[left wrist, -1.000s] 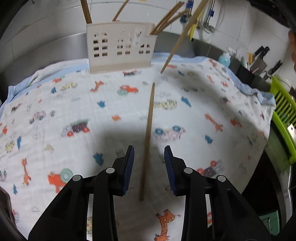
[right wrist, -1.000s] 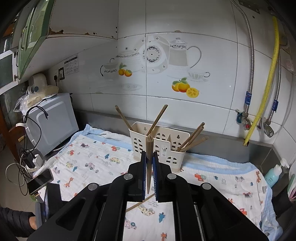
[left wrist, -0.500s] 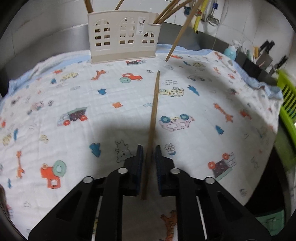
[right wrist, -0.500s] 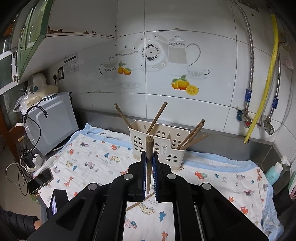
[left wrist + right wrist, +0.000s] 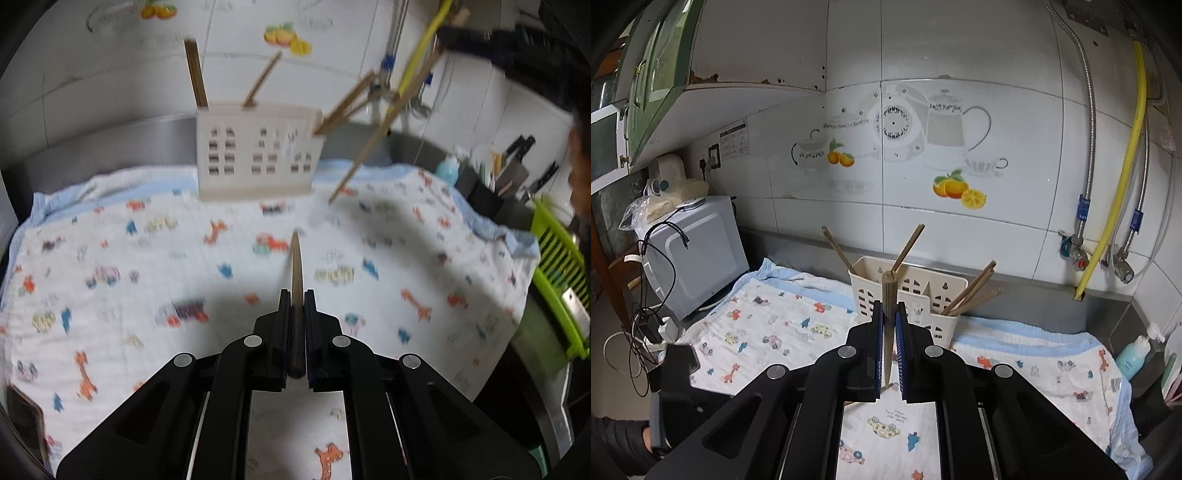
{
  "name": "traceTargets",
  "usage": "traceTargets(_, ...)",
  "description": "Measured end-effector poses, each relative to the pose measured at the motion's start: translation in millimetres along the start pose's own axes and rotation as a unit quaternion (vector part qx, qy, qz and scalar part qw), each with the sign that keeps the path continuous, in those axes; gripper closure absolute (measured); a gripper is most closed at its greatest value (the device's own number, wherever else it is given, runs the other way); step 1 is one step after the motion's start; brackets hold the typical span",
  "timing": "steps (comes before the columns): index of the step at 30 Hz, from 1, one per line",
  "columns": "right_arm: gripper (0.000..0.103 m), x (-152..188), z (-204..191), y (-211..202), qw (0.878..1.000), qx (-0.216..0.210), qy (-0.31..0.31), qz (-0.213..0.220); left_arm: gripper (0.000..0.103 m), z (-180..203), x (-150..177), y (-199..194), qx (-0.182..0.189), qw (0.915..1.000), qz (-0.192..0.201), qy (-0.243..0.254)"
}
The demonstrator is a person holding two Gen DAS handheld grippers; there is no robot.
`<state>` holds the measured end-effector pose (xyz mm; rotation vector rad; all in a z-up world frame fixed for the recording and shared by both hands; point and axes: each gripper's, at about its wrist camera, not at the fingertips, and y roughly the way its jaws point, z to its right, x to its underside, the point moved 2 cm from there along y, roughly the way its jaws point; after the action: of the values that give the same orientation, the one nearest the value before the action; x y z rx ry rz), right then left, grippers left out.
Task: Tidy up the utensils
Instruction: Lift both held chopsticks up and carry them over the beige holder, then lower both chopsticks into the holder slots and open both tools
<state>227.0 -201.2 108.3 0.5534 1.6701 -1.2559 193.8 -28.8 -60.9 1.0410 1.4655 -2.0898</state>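
While my left wrist view is blurred, it alone shows the knife block (image 5: 491, 184) and the green rack (image 5: 557, 280) right of the utensil holder (image 5: 255, 158); my right wrist view alone shows the microwave (image 5: 698, 258) left of that holder (image 5: 916, 295) and the teapot decal (image 5: 945, 125) on the wall above it. My left gripper (image 5: 296, 325) is clamped shut on a wooden chopstick (image 5: 296, 266): a slim brown stick, dark where it sits between the pads, paler toward its tapered tip. Its long axis runs along my fingers, tip pointing forward toward the holder and clear of the patterned cloth (image 5: 110, 295). My right gripper (image 5: 887, 343) is likewise closed on a second chopstick (image 5: 888, 295), held near upright in front of the holder, blunt square end up, thin end down between the pads. More chopsticks (image 5: 971, 288) stand leaning inside the holder's compartments. One further stick (image 5: 886, 387) shows on the cloth below my right gripper, mostly hidden.
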Motion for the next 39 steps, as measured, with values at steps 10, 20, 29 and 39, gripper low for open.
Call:
traceTargets(10,0.096,-29,0,0,1.0,-0.003,-0.005,0.016,0.097,-6,-45,-4,-0.003,0.9995,0.029,0.009)
traceTargets(20,0.097,-71,8,7,0.999,0.003,-0.016,0.032,0.098,1,-107,-12,-0.012,0.9972,0.059,0.045)
traceTargets(29,0.097,-104,17,26,0.997,0.027,-0.016,0.07,0.098,1,-195,-31,-0.029,0.9892,0.129,0.063)
traceTargets(39,0.097,-126,58,76,0.991,0.067,0.037,0.109,0.098,-3,-272,-35,-0.043,0.9776,0.198,0.057)
